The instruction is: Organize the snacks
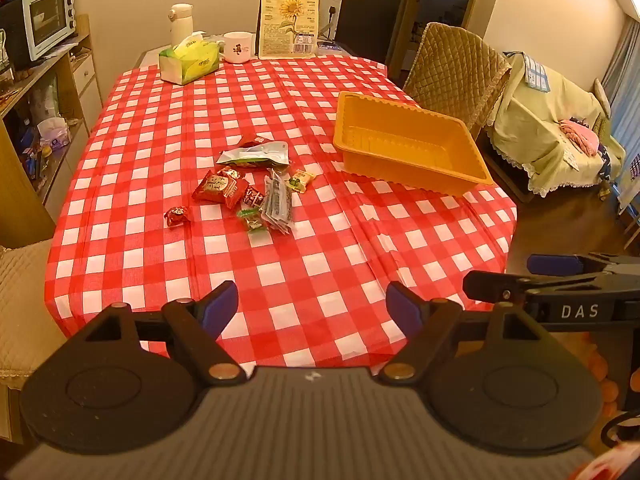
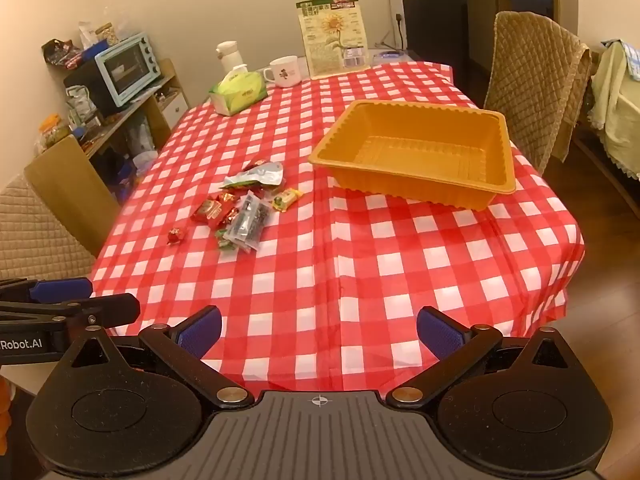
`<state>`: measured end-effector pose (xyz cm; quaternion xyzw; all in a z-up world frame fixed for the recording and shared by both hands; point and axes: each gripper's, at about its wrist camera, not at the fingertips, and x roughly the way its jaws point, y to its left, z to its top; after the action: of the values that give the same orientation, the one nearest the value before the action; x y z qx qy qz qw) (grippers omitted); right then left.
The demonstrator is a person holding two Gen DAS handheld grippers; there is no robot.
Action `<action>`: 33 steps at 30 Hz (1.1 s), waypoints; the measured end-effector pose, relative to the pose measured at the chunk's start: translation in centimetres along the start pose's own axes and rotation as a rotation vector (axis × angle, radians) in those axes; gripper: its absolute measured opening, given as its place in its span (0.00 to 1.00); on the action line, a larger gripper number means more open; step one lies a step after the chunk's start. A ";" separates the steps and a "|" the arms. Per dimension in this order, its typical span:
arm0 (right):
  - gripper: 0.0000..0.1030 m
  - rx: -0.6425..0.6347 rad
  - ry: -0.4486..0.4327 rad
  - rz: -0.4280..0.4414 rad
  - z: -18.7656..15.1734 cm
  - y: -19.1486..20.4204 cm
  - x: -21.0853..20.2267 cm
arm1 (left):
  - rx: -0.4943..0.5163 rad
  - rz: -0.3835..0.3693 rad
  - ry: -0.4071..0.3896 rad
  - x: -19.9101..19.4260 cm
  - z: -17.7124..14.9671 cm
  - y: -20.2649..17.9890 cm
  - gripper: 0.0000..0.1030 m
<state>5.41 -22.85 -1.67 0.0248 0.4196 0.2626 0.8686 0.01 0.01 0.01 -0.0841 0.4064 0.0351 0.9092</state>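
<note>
A pile of small snack packets (image 1: 252, 184) lies mid-table on the red checked cloth; it also shows in the right wrist view (image 2: 244, 208). One red candy (image 1: 177, 215) lies apart to the left. An empty orange plastic tray (image 1: 408, 148) stands to the right of the pile, also seen in the right wrist view (image 2: 420, 152). My left gripper (image 1: 312, 312) is open and empty, above the table's near edge. My right gripper (image 2: 320, 332) is open and empty, also at the near edge, to the right of the left one.
A tissue box (image 1: 188, 60), white mug (image 1: 238, 46), white flask (image 1: 181, 22) and a large sunflower-seed bag (image 1: 289, 20) stand at the far end. Quilted chairs (image 1: 452, 68) flank the table. A shelf with a toaster oven (image 1: 44, 16) is at left.
</note>
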 end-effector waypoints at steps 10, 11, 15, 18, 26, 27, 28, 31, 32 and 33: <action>1.00 -0.006 -0.004 -0.002 -0.1 0.0 -0.2 | 0.000 0.002 -0.002 0.0 0.0 0.0 0.77; 1.00 -0.006 -0.005 -0.002 -0.1 -0.1 -0.2 | 0.000 0.002 -0.002 0.0 0.0 0.0 0.77; 1.00 -0.005 -0.003 -0.003 0.0 -0.1 -0.2 | 0.000 -0.001 -0.001 0.0 0.0 0.0 0.77; 1.00 -0.006 -0.004 -0.004 0.0 -0.1 -0.3 | -0.001 -0.001 -0.002 0.0 0.0 0.0 0.77; 1.00 -0.006 -0.004 -0.003 0.1 -0.3 -0.2 | -0.001 0.000 -0.002 0.0 0.0 0.0 0.77; 1.00 -0.006 -0.004 -0.003 0.0 -0.3 -0.2 | -0.001 0.000 -0.002 0.0 0.0 0.0 0.77; 1.00 -0.006 -0.004 -0.003 0.1 -0.3 -0.2 | -0.001 0.000 -0.002 0.0 0.0 0.0 0.77; 1.00 -0.005 -0.004 -0.003 0.1 -0.3 -0.1 | 0.000 0.000 -0.002 0.0 0.0 0.0 0.77; 1.00 -0.005 -0.004 -0.003 0.1 -0.4 -0.1 | 0.000 0.000 -0.002 0.0 0.0 0.0 0.77; 1.00 -0.005 -0.004 -0.003 0.1 -0.4 0.0 | 0.000 0.000 -0.002 0.0 0.0 0.0 0.77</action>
<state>5.65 -23.16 -1.66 0.0226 0.4174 0.2623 0.8698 -0.01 0.02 0.01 -0.0837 0.4053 0.0353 0.9097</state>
